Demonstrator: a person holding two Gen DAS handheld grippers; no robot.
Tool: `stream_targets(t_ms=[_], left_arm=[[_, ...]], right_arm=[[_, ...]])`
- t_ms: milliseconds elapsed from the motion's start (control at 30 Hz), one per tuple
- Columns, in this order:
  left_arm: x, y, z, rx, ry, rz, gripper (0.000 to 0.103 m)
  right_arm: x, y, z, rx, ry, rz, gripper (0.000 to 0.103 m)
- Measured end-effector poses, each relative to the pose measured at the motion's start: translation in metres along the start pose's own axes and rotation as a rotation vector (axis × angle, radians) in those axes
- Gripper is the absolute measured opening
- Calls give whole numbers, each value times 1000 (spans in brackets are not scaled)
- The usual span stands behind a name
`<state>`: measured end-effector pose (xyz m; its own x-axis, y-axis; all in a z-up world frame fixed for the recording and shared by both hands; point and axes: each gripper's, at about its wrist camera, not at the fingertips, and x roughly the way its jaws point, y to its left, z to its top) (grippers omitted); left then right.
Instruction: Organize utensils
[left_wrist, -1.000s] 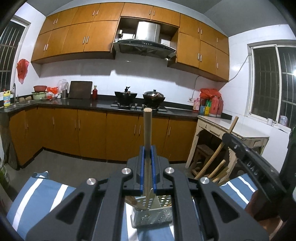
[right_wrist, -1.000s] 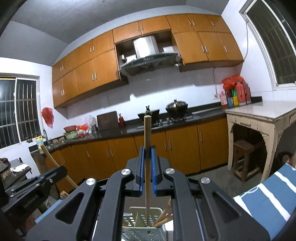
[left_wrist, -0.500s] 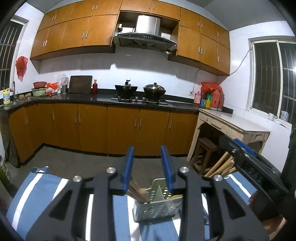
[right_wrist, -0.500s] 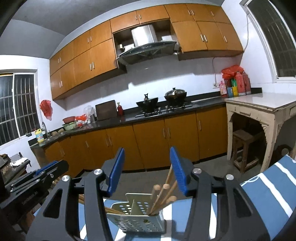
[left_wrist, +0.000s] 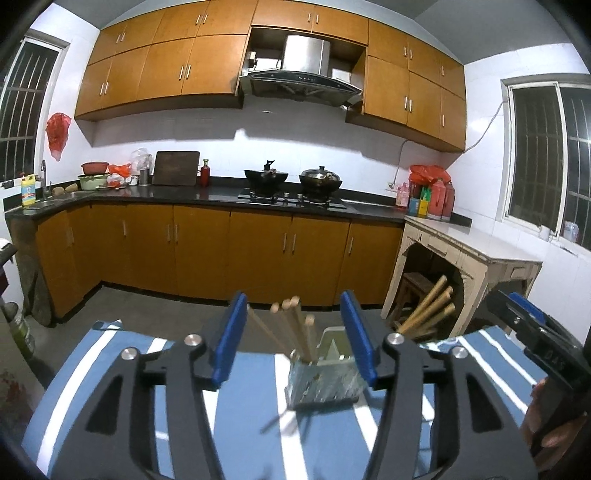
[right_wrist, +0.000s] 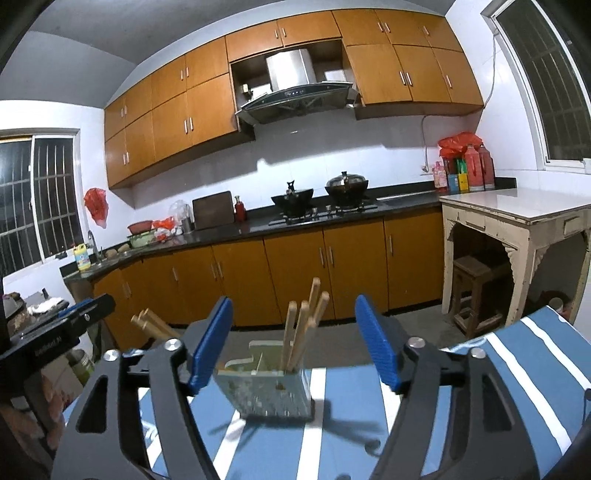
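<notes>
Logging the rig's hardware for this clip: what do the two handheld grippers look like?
Both match. The left gripper and the right gripper have matte black, cut-out frames with silver bolt heads and two fingers faced with ribbed blue pads. In the left wrist view, the right gripper's side bears faint pale lettering. No cables or sleeves are visible.

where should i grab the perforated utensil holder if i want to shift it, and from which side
Probably by the top rim of a bare side wall on the utensil holder, coming from above. It stands upright on the striped cloth, open at the top. The wooden sticks lean out of one compartment, so pinch the wall on the emptier side to avoid knocking them.
</notes>
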<state>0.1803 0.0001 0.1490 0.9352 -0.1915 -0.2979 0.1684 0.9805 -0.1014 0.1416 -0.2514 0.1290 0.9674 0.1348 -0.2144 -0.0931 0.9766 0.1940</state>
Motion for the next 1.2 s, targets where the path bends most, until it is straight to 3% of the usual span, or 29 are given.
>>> stream_targets(t_ms=[167,233,333,733,1200], left_arm=[[-30,0,-28,42,2,1,79],[-40,-2,-38,57,0,4,90],[-57,-3,-60,74,-1,8,98],[-96,0,-124,70,-10,85,99],[-111,11,-183,55,18,157,99]], right_arm=[[-23,6,-19,-31,13,-10,95],[-32,8,-28,-46,13,-18,98],[-44,11,-43,-60,14,-40,101],[-76,34,-102,-169,34,-133,101],[-89,34,-157,-148,80,-154,101]])
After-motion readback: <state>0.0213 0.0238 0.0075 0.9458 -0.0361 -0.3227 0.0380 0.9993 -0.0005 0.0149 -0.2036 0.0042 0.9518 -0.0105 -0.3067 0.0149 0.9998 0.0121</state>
